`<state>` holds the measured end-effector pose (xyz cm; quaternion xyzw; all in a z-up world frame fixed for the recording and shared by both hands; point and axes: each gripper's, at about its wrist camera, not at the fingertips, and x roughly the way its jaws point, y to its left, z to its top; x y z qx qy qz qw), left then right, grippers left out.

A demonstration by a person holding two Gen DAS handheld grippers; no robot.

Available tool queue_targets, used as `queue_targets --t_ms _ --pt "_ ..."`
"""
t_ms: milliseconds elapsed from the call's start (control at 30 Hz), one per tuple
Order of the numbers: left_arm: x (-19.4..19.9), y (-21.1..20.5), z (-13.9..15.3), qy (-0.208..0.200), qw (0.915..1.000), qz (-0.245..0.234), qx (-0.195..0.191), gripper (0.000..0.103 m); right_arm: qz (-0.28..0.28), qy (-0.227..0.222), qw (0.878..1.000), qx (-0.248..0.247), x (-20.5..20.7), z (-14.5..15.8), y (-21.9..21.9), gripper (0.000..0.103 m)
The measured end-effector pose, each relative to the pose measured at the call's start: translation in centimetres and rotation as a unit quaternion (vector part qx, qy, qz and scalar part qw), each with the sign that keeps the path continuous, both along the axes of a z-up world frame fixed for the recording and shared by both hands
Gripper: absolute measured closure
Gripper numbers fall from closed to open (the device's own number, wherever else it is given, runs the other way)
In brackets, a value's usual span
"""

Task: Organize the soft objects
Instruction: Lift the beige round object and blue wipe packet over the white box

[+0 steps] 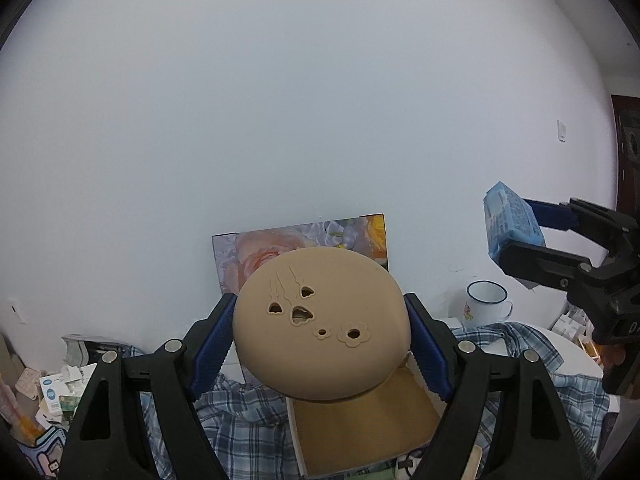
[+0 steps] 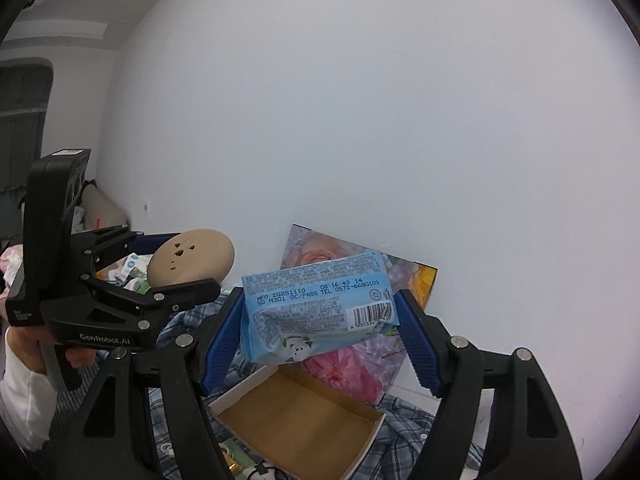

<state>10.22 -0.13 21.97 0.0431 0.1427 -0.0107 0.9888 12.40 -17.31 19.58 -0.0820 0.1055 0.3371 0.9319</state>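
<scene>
My left gripper (image 1: 320,344) is shut on a round tan soft pad (image 1: 320,328) with small flower and heart cut-outs, held in the air above an open cardboard box (image 1: 360,428). The same pad (image 2: 192,260) and left gripper (image 2: 180,264) show at the left of the right wrist view. My right gripper (image 2: 320,328) is shut on a light blue tissue pack (image 2: 316,304), printed side and barcode facing me, above the box (image 2: 296,428). In the left wrist view that pack (image 1: 512,224) hangs at the far right in the right gripper (image 1: 516,232).
A checked blue cloth (image 1: 240,424) covers the table under the box. A floral picture (image 1: 304,248) leans on the white wall (image 1: 320,100). A white enamel mug (image 1: 486,304) stands to the right. Packets and cartons (image 1: 52,392) lie at the left. A hand in a white sleeve (image 2: 24,392) holds the left gripper.
</scene>
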Motion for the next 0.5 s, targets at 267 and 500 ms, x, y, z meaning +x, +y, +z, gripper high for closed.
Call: queue_targets --t_ms 267,500 --pt "4.1 -0.2 -2.6 0.027 0.9996 0.007 -0.001 0.021 -0.002 0.032 0.999 0.027 2.8 -2.6 -0.2 0.031" --pt "7.7 -0.3 -5.4 0.065 0.9979 0.003 -0.004 0.021 -0.003 0.082 0.996 0.021 5.9 -5.6 0.4 0.031"
